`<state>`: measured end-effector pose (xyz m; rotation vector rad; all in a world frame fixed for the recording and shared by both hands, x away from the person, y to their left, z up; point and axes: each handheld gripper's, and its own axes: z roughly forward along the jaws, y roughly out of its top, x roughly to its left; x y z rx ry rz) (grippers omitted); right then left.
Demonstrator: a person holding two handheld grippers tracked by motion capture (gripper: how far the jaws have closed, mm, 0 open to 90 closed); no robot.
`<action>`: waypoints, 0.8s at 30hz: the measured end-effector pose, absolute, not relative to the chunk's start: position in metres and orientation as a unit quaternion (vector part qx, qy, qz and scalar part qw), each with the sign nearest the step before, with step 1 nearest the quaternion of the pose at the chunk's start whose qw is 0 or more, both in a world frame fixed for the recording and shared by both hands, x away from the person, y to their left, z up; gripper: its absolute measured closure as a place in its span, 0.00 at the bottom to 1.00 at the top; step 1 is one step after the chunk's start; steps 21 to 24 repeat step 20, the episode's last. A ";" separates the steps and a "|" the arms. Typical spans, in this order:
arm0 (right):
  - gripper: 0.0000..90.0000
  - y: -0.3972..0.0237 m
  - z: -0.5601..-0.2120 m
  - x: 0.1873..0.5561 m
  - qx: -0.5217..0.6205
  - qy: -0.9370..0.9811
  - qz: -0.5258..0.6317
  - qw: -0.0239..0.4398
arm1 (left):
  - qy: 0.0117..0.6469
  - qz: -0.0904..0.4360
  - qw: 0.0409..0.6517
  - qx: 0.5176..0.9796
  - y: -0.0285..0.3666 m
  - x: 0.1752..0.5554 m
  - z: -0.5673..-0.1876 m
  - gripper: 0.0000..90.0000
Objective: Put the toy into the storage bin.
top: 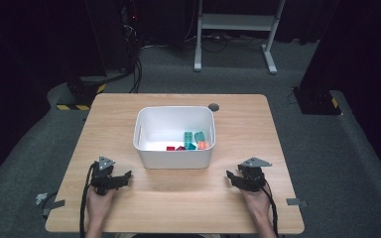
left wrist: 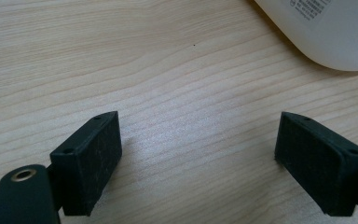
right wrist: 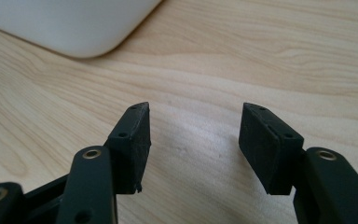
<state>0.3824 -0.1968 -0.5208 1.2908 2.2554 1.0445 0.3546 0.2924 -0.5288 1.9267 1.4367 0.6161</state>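
Observation:
A white bin [top: 174, 159] stands in the middle of the wooden table [top: 178, 198]. Several small bricks lie in it: teal ones [top: 188, 139], an orange one [top: 202, 145] and red ones [top: 171, 148]. My left gripper [top: 128, 174] rests low on the table, left of the bin's front, jaws wide apart over bare wood [left wrist: 198, 149]. My right gripper [top: 229, 174] sits low at the bin's front right, jaws apart with only wood between them [right wrist: 193, 140]. A corner of the bin [left wrist: 326, 32] shows in the left gripper view, and the bin's corner [right wrist: 70, 23] shows in the right gripper view.
A dark round grommet [top: 213, 107] sits in the table behind the bin. Strips of tape [top: 54, 204] mark the front left edge and tape [top: 293, 202] the front right. Beyond the table are grey carpet and a white stand's legs [top: 233, 29].

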 end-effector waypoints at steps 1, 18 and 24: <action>0.49 -0.196 -0.522 0.382 0.455 0.794 0.365 0.172 | 0.548 0.235 0.324 0.735 0.292 0.355 -0.529 0.16; 0.33 -0.188 -0.524 0.375 0.431 0.812 0.345 0.191 | 0.547 0.235 0.324 0.735 0.293 0.355 -0.529 0.16; 0.33 -0.187 -0.524 0.374 0.437 0.809 0.343 0.193 | 0.548 0.235 0.324 0.735 0.292 0.355 -0.529 0.16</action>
